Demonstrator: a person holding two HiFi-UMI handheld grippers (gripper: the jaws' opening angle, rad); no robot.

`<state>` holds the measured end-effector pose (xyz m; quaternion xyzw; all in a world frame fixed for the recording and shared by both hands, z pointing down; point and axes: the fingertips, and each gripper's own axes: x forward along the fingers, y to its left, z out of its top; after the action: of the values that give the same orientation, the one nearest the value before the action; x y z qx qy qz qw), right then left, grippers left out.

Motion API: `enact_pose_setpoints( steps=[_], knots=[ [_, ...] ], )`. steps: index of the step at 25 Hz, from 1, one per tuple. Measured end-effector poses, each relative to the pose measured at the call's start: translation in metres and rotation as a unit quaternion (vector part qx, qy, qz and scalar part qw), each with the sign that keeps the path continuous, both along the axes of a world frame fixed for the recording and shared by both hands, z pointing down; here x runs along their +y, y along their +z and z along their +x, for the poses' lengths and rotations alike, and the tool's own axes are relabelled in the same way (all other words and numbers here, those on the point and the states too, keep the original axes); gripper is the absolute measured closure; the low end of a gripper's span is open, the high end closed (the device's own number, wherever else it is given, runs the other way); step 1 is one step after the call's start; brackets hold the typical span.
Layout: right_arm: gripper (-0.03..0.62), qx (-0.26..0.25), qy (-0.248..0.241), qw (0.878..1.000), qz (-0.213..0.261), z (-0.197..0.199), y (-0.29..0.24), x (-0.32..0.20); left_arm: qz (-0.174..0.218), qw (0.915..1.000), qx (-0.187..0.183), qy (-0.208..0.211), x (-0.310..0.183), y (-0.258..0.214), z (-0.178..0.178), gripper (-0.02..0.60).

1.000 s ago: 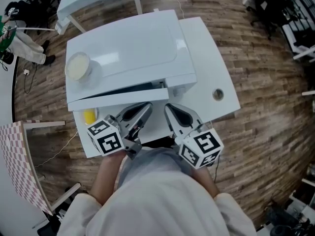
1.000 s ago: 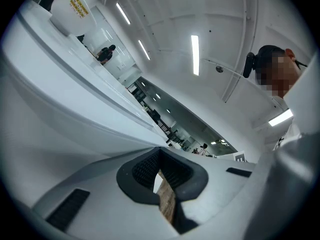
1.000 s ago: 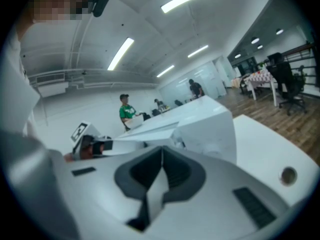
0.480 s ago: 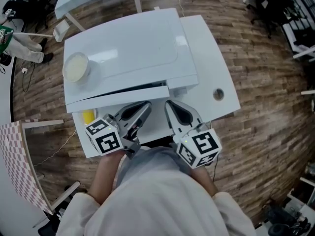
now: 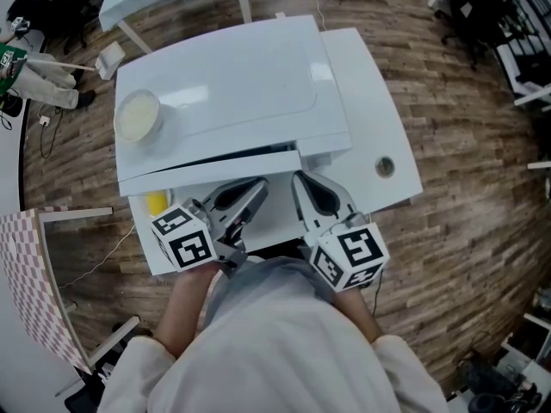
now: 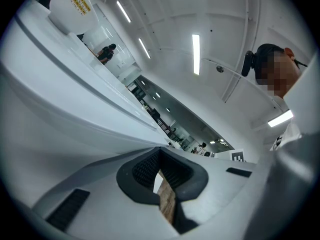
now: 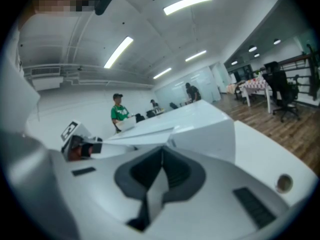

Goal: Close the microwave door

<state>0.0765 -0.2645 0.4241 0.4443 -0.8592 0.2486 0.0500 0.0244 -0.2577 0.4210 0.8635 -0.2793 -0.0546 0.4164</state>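
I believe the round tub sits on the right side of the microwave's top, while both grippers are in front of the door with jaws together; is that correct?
Not quite: the head view shows the tub on the left side of the microwave's top. The left gripper and right gripper are in front of the door with jaws together.

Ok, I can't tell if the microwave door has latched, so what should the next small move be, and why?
Probably press the right gripper forward against the microwave door. A dark gap shows between the door and the microwave body, so it looks slightly ajar. Both grippers, the left gripper too, are shut, empty and just in front of it.
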Motion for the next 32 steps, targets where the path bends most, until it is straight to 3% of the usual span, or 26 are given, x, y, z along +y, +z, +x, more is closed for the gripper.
enact_pose_setpoints(
  steps=[32],
  knots=[
    [0.571,-0.005,0.011,1.000,0.000,-0.006,0.000,-0.012,-0.003,0.9996,-0.006,-0.029,-0.011,0.005,-0.001,0.568]
  ],
)
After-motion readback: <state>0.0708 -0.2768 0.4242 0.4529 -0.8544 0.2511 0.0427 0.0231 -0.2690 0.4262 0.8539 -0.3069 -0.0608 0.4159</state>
